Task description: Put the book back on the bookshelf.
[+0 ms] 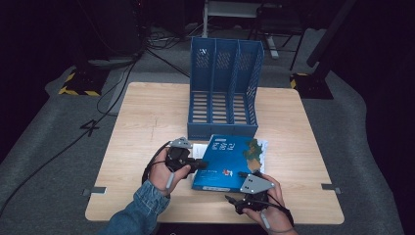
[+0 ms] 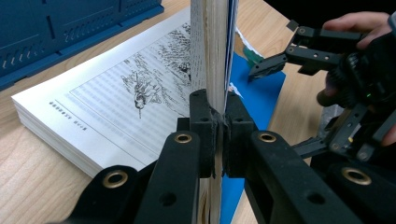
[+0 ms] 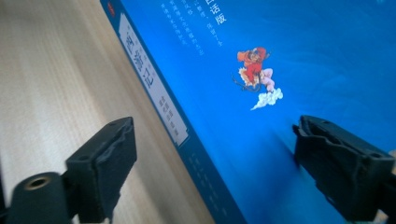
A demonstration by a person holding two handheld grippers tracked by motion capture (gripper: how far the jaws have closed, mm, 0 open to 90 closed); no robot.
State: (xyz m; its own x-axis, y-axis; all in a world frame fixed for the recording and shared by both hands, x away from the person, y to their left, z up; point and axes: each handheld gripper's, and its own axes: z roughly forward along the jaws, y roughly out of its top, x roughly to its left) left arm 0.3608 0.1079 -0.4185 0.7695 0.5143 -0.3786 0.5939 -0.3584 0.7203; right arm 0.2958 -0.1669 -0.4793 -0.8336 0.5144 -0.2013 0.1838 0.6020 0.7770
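A square light-wood table (image 1: 147, 112) with rounded corners stood at the centre of a grey carpeted floor (image 1: 44, 147). The room around it lay in near darkness, lit only over the table. At ten o'clock a black-and-yellow hazard-striped base (image 1: 78, 83) sat on the carpet, with another at two o'clock (image 1: 303, 83). Black cables (image 1: 68, 142) trailed across the floor from ten towards eight o'clock. At twelve o'clock stood the pale metal legs of a frame (image 1: 208, 19). Small grey metal brackets (image 1: 95, 191) held the table's near edge at both sides.
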